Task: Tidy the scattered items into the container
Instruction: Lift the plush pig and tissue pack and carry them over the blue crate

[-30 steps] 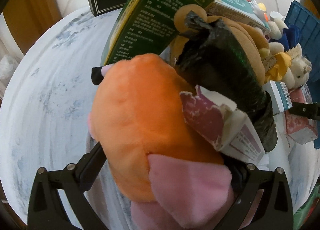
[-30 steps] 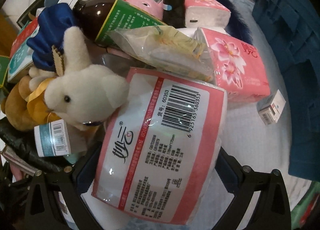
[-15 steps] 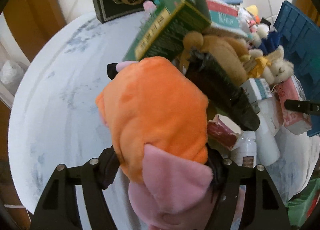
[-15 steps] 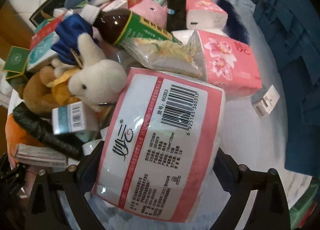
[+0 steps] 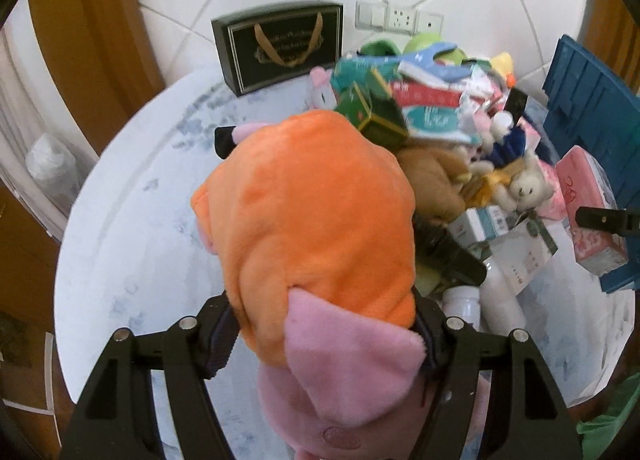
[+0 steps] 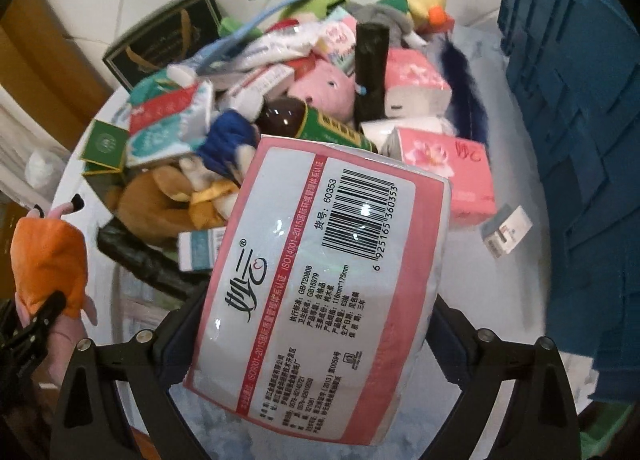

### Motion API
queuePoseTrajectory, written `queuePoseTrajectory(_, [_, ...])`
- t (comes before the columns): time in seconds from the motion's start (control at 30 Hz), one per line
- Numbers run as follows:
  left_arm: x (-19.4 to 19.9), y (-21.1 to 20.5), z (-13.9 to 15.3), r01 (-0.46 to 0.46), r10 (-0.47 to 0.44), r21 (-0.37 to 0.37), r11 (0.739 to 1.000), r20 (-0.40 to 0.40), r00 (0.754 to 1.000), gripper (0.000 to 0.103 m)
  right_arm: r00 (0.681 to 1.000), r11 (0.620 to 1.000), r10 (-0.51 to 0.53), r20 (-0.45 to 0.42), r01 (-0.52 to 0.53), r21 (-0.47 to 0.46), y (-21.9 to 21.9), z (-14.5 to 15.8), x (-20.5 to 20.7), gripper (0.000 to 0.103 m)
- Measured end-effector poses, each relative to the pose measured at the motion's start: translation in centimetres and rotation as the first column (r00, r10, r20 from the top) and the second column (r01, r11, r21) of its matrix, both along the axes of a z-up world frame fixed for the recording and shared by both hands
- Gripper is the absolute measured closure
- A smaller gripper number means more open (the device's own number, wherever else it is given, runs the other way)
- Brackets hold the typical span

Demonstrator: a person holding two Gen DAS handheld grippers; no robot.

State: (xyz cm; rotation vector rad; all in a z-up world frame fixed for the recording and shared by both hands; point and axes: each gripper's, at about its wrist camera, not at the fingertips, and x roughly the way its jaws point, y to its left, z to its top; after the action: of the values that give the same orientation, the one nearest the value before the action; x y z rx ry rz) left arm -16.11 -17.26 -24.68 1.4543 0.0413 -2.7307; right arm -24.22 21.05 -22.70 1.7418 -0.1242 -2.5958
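Observation:
My left gripper is shut on an orange and pink plush toy, held up over the round white table. In the right wrist view the same toy shows at the left edge. My right gripper is shut on a pink and white tissue pack, its barcode side facing the camera, lifted above the pile of scattered items. The blue crate stands at the right of the table, also visible as the blue crate in the left wrist view.
A black gift box leans against the tiled wall behind the pile. The heap holds a brown bottle, a white bunny plush, a black roll, a pink tissue pack and a small white box.
Both grippers have risen with their loads, so the pile and table look smaller and farther below. The left jaws closed in on the plush toy after the earliest frame.

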Motion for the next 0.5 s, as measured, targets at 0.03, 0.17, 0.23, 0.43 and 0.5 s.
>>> queuePoseTrajectory(0.03, [0.2, 0.1, 0.6, 0.0, 0.0, -0.002, 1.0, -0.01, 1.0, 0.033, 1.0, 1.0, 0.003, -0.012, -0.003, 0.0, 0.0, 0.7, 0.2, 0.006])
queuePoseTrajectory(0.17, [0.8, 0.4, 2.7, 0.002, -0.003, -0.009, 1.0, -0.044, 0.999, 0.033, 0.999, 1.0, 0.011, -0.038, -0.011, -0.004, 0.1, 2.3, 1.0, 0.006])
queuePoseTrajectory(0.23, [1.1, 0.5, 3.6, 0.003, -0.004, -0.012, 1.0, -0.057, 0.998, 0.033, 0.999, 1.0, 0.016, -0.05, -0.016, -0.006, 0.4, 2.8, 1.3, 0.006])
queuePoseTrajectory(0.43, [2.2, 1.2, 6.3, 0.017, -0.02, -0.038, 0.999, -0.098, 0.995, 0.033, 0.996, 0.999, 0.025, -0.088, -0.027, -0.017, 0.4, 5.2, 2.7, 0.006])
queuePoseTrajectory(0.5, [2.5, 1.5, 7.3, 0.021, -0.027, -0.052, 0.998, -0.117, 0.993, 0.033, 0.994, 0.999, 0.027, -0.103, -0.03, -0.024, 0.5, 6.1, 3.0, 0.006])
